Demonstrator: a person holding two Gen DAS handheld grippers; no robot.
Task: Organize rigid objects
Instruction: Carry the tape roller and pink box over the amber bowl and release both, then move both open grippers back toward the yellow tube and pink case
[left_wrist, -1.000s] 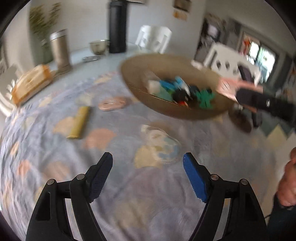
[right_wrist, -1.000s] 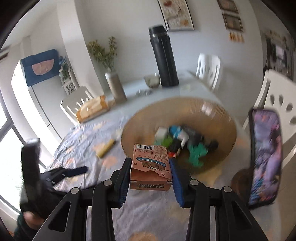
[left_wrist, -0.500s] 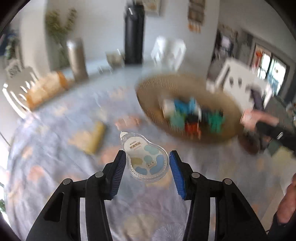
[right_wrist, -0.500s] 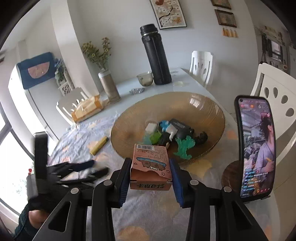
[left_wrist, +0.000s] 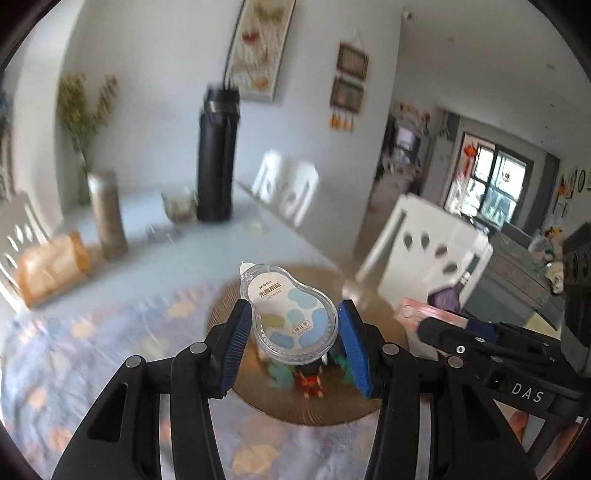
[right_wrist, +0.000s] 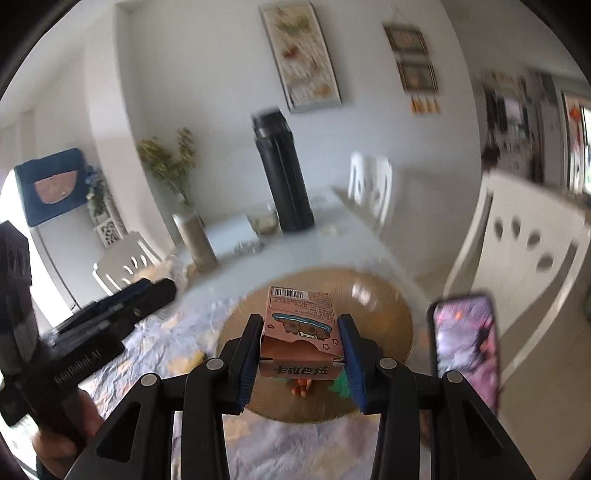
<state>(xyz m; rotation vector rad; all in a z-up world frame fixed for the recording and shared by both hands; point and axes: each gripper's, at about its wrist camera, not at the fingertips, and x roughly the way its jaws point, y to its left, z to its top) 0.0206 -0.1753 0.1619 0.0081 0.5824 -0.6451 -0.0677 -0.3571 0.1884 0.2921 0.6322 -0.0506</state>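
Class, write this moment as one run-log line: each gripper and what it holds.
left gripper: shut on correction tape | right gripper: shut on pink carton | both above woven bowl

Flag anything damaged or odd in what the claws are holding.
The pink carton in the right claw is damaged: its near face is torn open, a ragged flap showing the inside. The correction tape in the left claw looks intact.

Both wrist cameras look steeply down, sharing the brown bowl (left_wrist: 258, 402) closely.
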